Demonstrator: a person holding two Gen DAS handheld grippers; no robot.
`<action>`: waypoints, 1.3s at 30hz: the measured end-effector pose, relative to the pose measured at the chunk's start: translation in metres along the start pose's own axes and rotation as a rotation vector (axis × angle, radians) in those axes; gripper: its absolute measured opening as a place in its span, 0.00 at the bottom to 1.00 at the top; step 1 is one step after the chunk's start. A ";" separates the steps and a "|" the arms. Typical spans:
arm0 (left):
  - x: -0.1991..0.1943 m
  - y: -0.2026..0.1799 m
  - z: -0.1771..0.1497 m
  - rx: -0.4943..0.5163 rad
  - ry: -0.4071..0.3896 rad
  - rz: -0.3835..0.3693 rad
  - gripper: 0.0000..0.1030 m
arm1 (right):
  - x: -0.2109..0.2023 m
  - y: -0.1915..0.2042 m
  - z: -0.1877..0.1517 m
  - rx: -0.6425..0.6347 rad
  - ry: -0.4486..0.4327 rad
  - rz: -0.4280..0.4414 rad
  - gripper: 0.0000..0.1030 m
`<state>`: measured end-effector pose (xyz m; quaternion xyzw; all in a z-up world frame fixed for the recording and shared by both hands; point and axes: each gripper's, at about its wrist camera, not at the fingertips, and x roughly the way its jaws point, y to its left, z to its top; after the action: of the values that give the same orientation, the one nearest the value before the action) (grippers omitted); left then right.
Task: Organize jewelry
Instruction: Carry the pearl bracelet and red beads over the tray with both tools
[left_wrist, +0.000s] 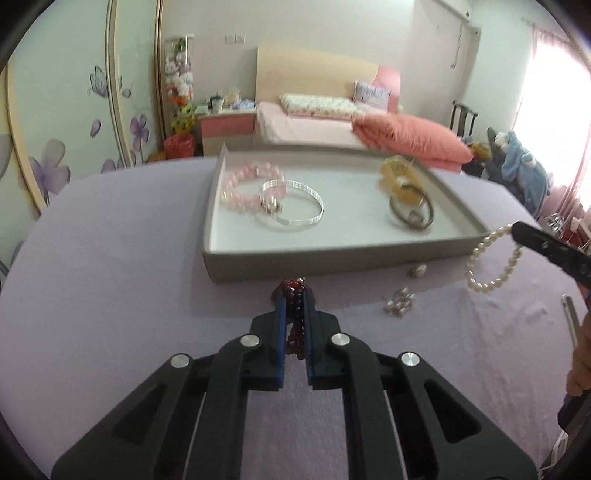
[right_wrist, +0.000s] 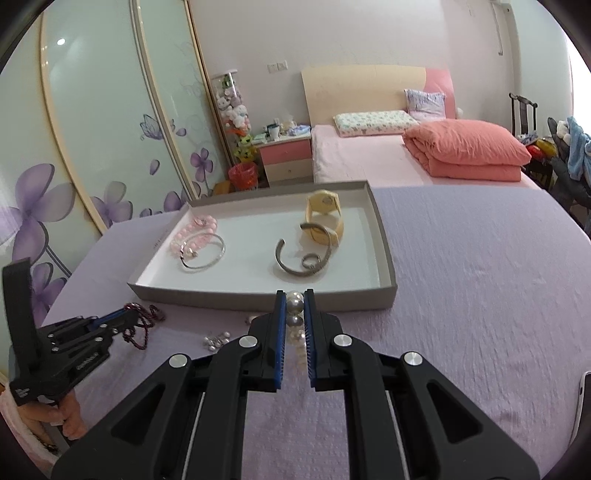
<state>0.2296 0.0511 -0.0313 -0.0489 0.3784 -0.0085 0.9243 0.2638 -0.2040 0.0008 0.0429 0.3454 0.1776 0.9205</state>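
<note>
A shallow grey tray (left_wrist: 314, 258) (right_wrist: 207, 295) lies on the purple table. In it are a pink bead bracelet (left_wrist: 240, 184) (right_wrist: 192, 230), a silver bangle (left_wrist: 295, 206) (right_wrist: 203, 253), a yellow watch (left_wrist: 400, 173) (right_wrist: 325, 218) and a dark metal watch (left_wrist: 410, 214) (right_wrist: 299, 258). My left gripper (left_wrist: 294, 295) (right_wrist: 127, 317) is shut on a dark red bead bracelet (left_wrist: 293, 317) (right_wrist: 142, 328) just in front of the tray. My right gripper (right_wrist: 294, 295) (left_wrist: 517, 230) is shut on a white pearl bracelet (left_wrist: 491, 258) (right_wrist: 295, 317), held above the table near the tray's front right corner.
Small pearl pieces (left_wrist: 399, 301) (right_wrist: 216, 339) and a ring (left_wrist: 417, 271) lie on the purple cloth (right_wrist: 480, 295) in front of the tray. A phone edge (right_wrist: 583, 398) shows at the far right. A bed (right_wrist: 406, 155) and wardrobe (right_wrist: 92, 129) stand behind.
</note>
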 end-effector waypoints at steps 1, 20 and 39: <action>-0.005 0.000 0.003 -0.002 -0.012 -0.005 0.09 | -0.002 0.001 0.001 -0.002 -0.007 0.003 0.10; -0.078 0.000 0.045 -0.021 -0.197 -0.056 0.09 | -0.019 0.009 0.023 -0.017 -0.081 0.003 0.10; -0.058 -0.001 0.062 -0.028 -0.182 -0.075 0.09 | -0.015 0.002 0.030 -0.011 -0.096 -0.005 0.10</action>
<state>0.2317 0.0589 0.0535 -0.0767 0.2910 -0.0335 0.9531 0.2717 -0.2061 0.0334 0.0454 0.3000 0.1748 0.9367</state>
